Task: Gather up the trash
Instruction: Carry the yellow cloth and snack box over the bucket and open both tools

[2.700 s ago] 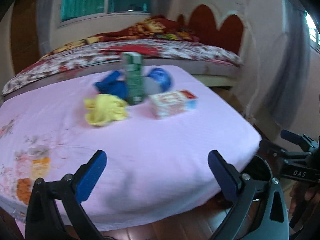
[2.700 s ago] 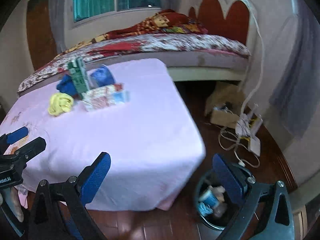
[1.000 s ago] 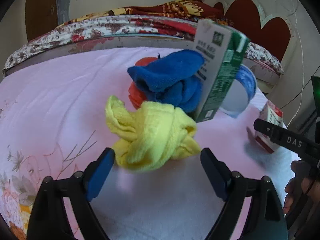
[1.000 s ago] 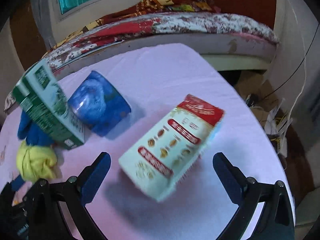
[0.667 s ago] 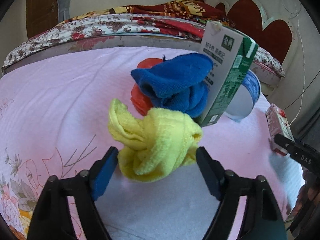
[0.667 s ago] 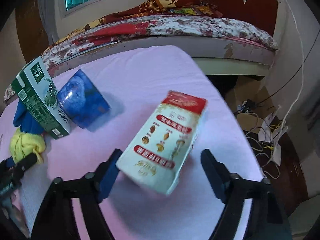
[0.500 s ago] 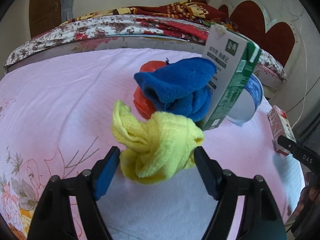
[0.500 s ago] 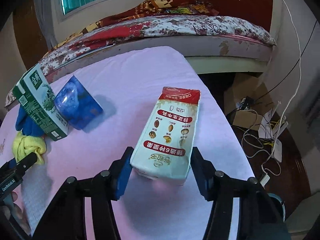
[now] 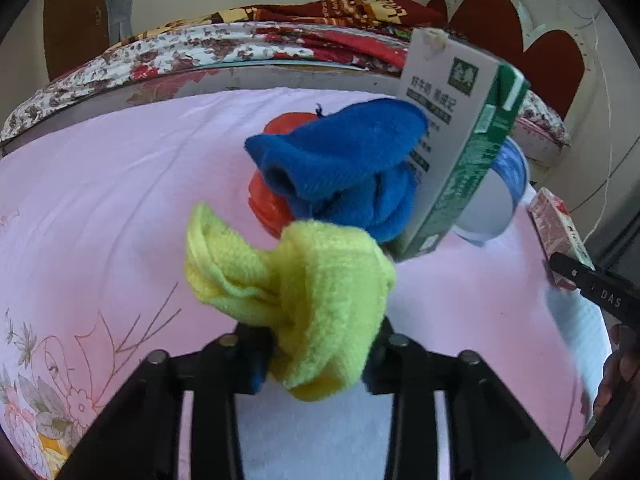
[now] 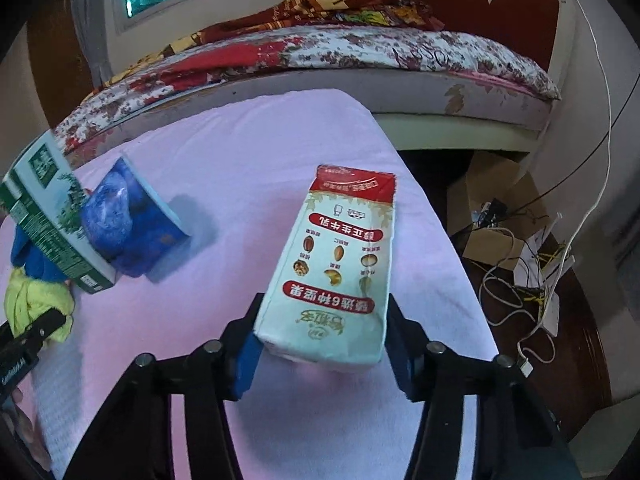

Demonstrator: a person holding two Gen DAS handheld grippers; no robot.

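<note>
- Left gripper [image 9: 320, 354] clamped tight on yellow cloth [image 9: 304, 292], squashed at its near end; likely chosen first as nearest piece of the pile.
- Yellow cloth at near edge of pile on pink sheet [image 9: 100, 208], just in front of blue cloth [image 9: 344, 164] and red item [image 9: 272, 200] (identity unclear).
- Green carton [image 9: 460, 148] leaning over blue cloth, blue cup [image 9: 496, 200] behind it on the right.
- Right gripper [image 10: 322, 354] closing on milk carton [image 10: 340, 264]; pads flanking its near end, seemingly touching both sides.
- Milk carton lying flat, right side of sheet, well apart from pile, so one gripper per item.
- Both grippers angled down toward the sheet, side by side.
- Bed [image 10: 360, 48] far behind.
</note>
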